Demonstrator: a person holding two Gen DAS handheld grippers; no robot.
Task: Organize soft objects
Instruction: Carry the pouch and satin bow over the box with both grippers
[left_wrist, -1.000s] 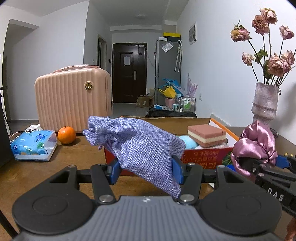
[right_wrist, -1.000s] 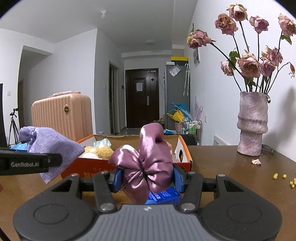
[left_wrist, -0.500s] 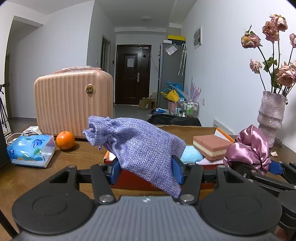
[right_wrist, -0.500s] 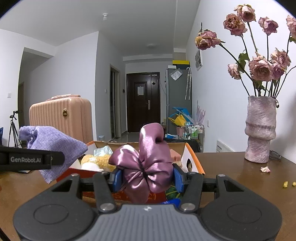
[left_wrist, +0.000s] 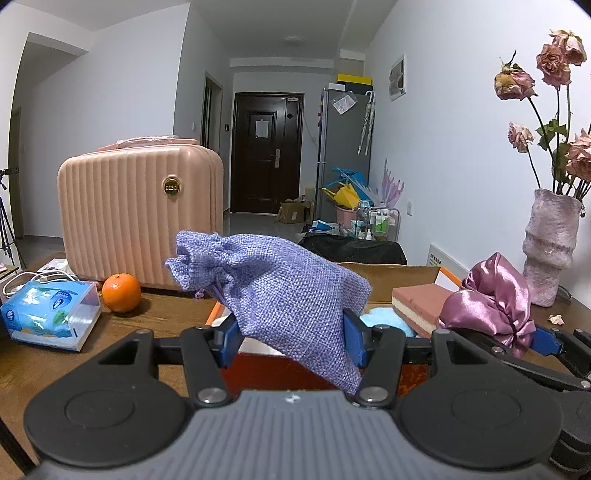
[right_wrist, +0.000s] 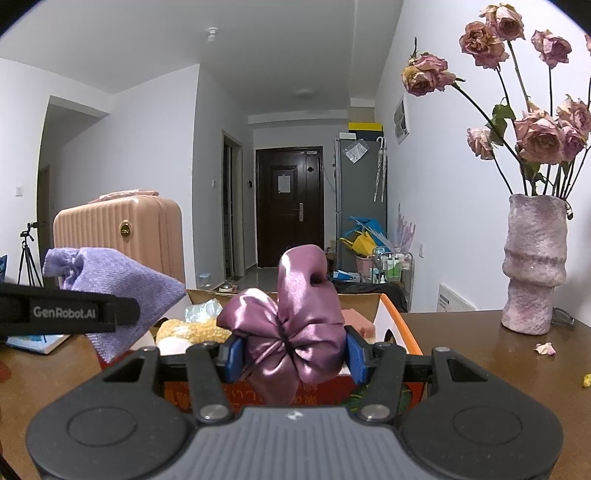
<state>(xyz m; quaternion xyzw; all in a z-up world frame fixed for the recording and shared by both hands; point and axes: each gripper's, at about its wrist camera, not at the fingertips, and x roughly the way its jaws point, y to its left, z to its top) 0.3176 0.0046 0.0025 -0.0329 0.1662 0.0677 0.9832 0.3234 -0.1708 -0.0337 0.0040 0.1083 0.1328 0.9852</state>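
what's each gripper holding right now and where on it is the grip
The left gripper pinches the purple burlap pouch across its lower body, tied mouth free. The right gripper clamps the pink satin scrunchie across its middle.

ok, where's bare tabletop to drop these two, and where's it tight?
Bare wood lies right of the cardboard box, toward the vase, with only fallen petals there. Another patch sits between the tissue pack and the box. Crowded: the box interior, and the far left by the orange and suitcase.
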